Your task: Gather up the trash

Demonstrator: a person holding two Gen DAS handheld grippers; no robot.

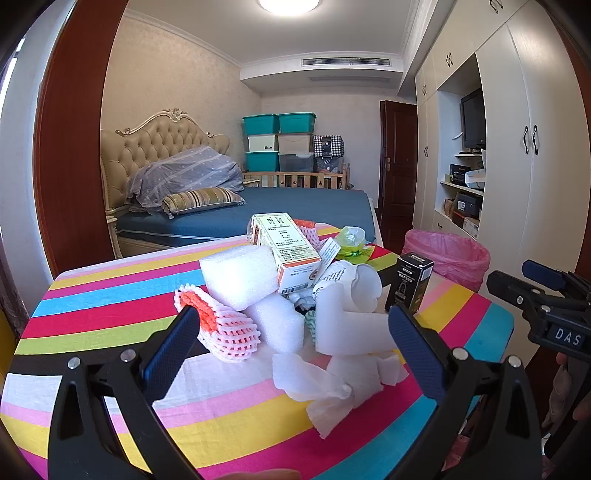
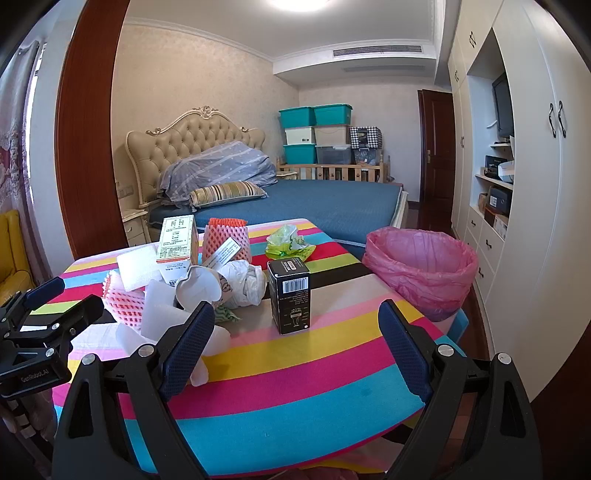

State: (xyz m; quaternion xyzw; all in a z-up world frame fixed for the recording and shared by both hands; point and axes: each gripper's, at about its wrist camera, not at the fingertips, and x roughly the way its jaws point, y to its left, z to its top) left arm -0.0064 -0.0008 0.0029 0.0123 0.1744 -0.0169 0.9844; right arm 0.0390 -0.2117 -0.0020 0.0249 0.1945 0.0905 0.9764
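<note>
Trash (image 1: 295, 306) beyond spread fingers (image 1: 173, 347).

Bedroom: beige tufted headboard (image 2: 192, 140), blue-covered bed (image 2: 325, 206), stacked teal and white plastic storage bins (image 2: 314, 133), white built-in wardrobe (image 2: 535, 177), dark wooden door (image 2: 436, 155), round ceiling light (image 1: 288, 5).

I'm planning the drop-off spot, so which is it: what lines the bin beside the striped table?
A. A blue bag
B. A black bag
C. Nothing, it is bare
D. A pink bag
D: the bin at the table's right edge is lined with a pink bag folded over its rim, seen in both wrist views.
</note>
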